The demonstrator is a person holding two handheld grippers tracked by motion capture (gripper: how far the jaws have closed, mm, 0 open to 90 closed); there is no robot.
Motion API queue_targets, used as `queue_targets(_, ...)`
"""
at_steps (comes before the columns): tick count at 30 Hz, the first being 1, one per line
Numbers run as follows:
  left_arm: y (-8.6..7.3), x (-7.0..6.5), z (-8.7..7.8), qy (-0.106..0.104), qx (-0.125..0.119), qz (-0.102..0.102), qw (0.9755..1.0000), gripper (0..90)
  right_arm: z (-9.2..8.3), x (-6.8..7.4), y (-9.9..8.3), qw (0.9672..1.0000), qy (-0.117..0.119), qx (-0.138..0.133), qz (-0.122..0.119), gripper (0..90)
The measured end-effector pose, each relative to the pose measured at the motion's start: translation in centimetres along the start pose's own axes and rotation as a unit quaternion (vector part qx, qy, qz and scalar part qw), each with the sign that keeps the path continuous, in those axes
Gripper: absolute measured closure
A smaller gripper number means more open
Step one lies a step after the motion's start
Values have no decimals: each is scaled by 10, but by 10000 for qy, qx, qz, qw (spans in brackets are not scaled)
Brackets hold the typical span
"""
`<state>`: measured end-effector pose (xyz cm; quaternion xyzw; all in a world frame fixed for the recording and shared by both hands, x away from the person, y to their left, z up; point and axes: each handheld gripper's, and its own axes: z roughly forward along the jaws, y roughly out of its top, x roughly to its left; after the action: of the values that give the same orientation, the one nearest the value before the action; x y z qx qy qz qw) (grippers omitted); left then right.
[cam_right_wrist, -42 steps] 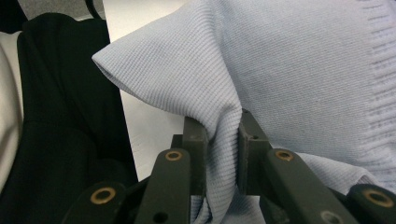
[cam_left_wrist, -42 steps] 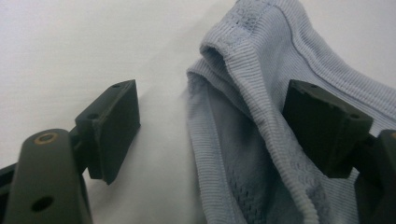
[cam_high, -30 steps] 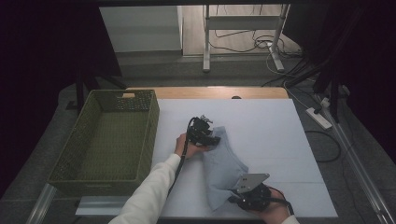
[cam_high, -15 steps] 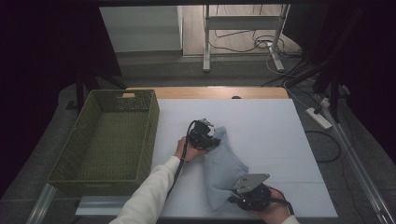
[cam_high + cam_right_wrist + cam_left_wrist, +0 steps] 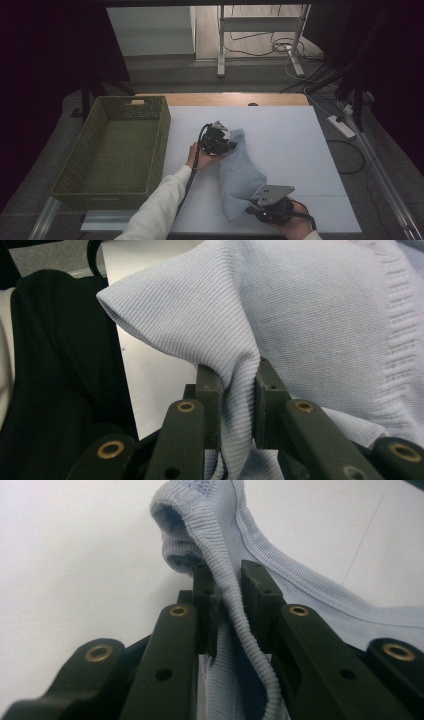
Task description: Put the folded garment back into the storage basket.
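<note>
the green woven basket (image 5: 112, 150) sits empty at the left edge of the white surface (image 5: 300, 145), likely where the garment will end up. the left gripper (image 5: 220, 142) has just closed its jaws on the ribbed hem of the light blue knit sweater (image 5: 240, 175), lying mid-surface near the front edge. the right gripper (image 5: 267, 207) pinches a fold at its near corner, so it looks held at two points for lifting or folding, with open room to the right.
</note>
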<state>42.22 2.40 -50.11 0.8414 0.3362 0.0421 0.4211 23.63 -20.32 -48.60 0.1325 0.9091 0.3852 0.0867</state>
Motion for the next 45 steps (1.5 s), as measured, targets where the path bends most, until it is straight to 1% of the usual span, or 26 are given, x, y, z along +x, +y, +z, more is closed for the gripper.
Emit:
queue_targets(9,4,0,-7,-34,-80,9,10000,781,-4,0,2,9999,-83,-127,-33,773)
queue_targets(19,6,-1,-11,-50,-155,12,9999,784,-6,-1,3,9997,-168,-191,-46,773)
queue_targets(21,7,-1,-12,-79,-167,20,9998,787,-7,-1,3,9996,-191,-208,-49,773)
queue_targets(27,10,-2,-17,-91,-240,14,9997,788,-10,-1,5,9992,-253,-303,-25,774)
queue_targets(33,14,-4,-22,-73,-292,59,9995,788,-11,-1,6,9990,-283,-341,-58,774)
queue_targets(45,20,-7,-34,-25,-386,126,9992,788,-15,-3,7,9984,-365,-427,-50,774)
